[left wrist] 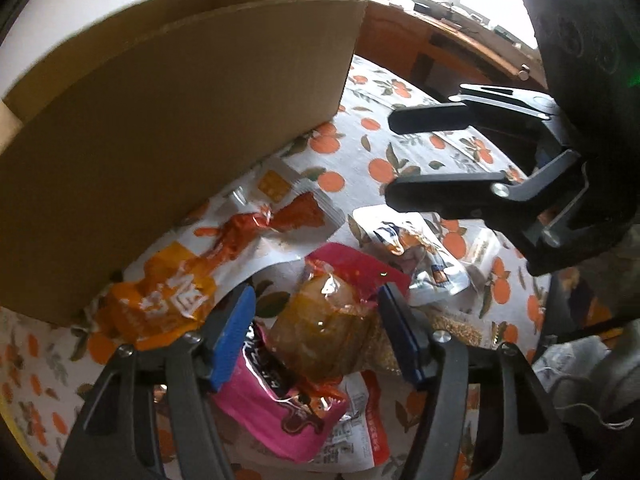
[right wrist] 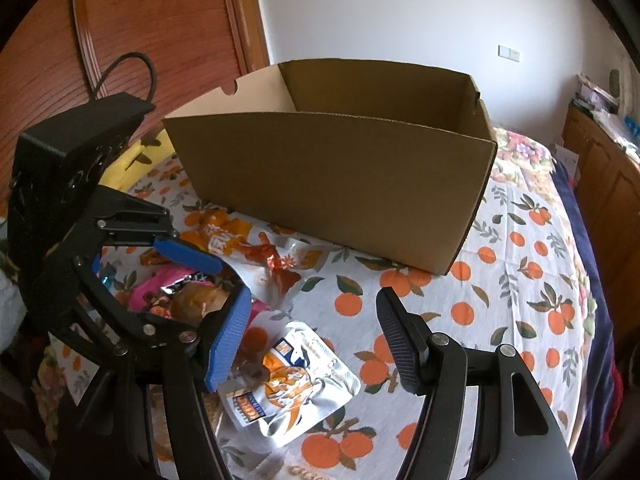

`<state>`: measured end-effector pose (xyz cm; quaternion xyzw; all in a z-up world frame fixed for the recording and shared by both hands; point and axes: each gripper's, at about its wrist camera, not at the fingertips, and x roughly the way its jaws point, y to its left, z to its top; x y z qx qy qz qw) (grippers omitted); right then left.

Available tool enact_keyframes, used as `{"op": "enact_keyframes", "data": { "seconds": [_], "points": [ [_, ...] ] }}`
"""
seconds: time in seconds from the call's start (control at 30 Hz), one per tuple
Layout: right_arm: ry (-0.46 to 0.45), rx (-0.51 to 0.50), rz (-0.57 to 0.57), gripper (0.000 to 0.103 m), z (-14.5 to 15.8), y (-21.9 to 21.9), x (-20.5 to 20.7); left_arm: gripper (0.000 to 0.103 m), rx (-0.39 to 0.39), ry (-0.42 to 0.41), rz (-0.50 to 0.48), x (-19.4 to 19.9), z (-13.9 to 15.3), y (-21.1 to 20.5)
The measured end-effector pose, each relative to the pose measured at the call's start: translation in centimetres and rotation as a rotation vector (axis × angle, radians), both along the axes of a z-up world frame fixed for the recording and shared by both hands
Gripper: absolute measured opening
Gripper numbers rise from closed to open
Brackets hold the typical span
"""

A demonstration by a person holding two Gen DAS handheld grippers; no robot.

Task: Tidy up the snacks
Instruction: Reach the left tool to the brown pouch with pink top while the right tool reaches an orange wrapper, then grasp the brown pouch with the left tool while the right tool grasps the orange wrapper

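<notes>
A: Closest in, the left gripper [left wrist: 316, 332] straddles the amber pouch [left wrist: 324, 324] on top of the snack pile. Its blue pads [left wrist: 232, 336] stand either side of the pouch, partly open, and I see no pad pressing on it, so I judge nothing is gripped.

B: Why that pouch?

A: It lies uppermost, on the pink packet [left wrist: 276, 392], so it is probably the easiest to lift without dragging the others.

B: And the right gripper [right wrist: 316, 344]?

A: It hangs above the silver-and-orange pouch [right wrist: 296, 380], which lies on the orange-print cloth [right wrist: 520, 320] of the desk. Its jaws are well apart and hold nothing. From the left wrist view its black fingers [left wrist: 444, 192] point across the pile, clear of every packet.

B: Further out?

A: The long orange-and-white bag [left wrist: 224, 252] lies flat against the foot of the cardboard box [right wrist: 340, 184]. The box stands open-topped just behind the snacks, and no snack shows in the part of its inside that is visible. It seems put there as the bin, near enough that each packet needs only a short carry.

B: So the sorting is barely begun?

A: I would say so.
</notes>
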<state>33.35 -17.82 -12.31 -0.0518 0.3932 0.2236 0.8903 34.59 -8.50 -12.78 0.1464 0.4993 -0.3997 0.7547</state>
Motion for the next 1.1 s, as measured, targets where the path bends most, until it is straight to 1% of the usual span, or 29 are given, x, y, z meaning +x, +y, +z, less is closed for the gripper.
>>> {"op": "enact_keyframes", "data": {
  "seconds": [0.1,0.13,0.2,0.23,0.3,0.33,0.47,0.53,0.57,0.6,0.63,0.73,0.8,0.87,0.93,1.03,1.1],
  "points": [
    [0.006,-0.012,0.001,0.067,-0.4,0.1,0.6,0.064,-0.017,0.001,-0.013,-0.2,-0.1,0.4],
    [0.010,-0.012,0.000,0.067,-0.4,0.1,0.7,0.064,-0.025,-0.012,-0.016,-0.3,0.2,0.6],
    [0.013,-0.013,-0.004,0.067,-0.6,0.1,0.9,0.064,-0.034,-0.012,-0.033,-0.7,0.5,1.0],
    [0.014,-0.013,-0.005,0.067,-0.7,0.1,1.0,0.067,-0.032,-0.009,-0.057,-1.0,0.4,0.9],
    [0.016,-0.014,-0.007,0.067,-0.8,0.1,1.0,0.068,0.009,-0.015,-0.083,-1.4,-0.1,0.6],
    [0.018,-0.014,-0.008,0.067,-0.8,0.1,1.0,0.070,0.033,-0.032,-0.090,-1.6,-0.4,0.4],
    [0.017,-0.019,-0.005,0.067,-0.7,0.3,0.8,0.070,0.009,-0.011,-0.063,-1.3,-0.4,1.1],
    [0.013,-0.024,-0.001,0.067,-0.5,0.5,0.7,0.067,-0.008,0.002,-0.048,-1.1,-0.6,1.1],
    [0.011,-0.024,-0.001,0.067,-0.5,0.5,0.6,0.059,-0.018,0.006,-0.035,-1.0,-0.5,1.3],
    [0.010,-0.025,0.000,0.067,-0.4,0.5,0.6,0.053,-0.025,0.007,-0.017,-1.0,-0.4,1.6],
    [0.009,-0.026,-0.001,0.067,-0.3,0.5,0.5,0.038,-0.018,-0.005,0.008,-0.9,-0.3,1.9],
    [0.006,-0.027,-0.006,0.067,-0.3,0.3,0.3,0.036,-0.023,-0.010,0.041,-1.1,-0.4,2.4],
    [0.008,-0.025,-0.010,0.067,-0.3,0.3,0.2,0.036,-0.007,-0.032,0.054,-1.5,-0.4,2.6],
    [0.010,-0.023,-0.011,0.067,-0.3,0.3,0.1,0.036,-0.009,-0.037,0.068,-1.9,-0.4,2.6],
    [0.012,-0.022,-0.010,0.067,-0.4,0.4,0.0,0.036,-0.012,-0.060,0.081,-2.4,-0.2,2.8],
    [0.012,-0.020,0.003,0.067,-0.4,0.6,0.1,0.036,-0.033,-0.097,0.111,-3.3,0.6,3.1],
    [0.011,-0.021,0.026,0.067,-0.3,1.1,0.3,0.036,-0.067,-0.118,0.139,-3.6,1.3,3.5]
  ]
}}
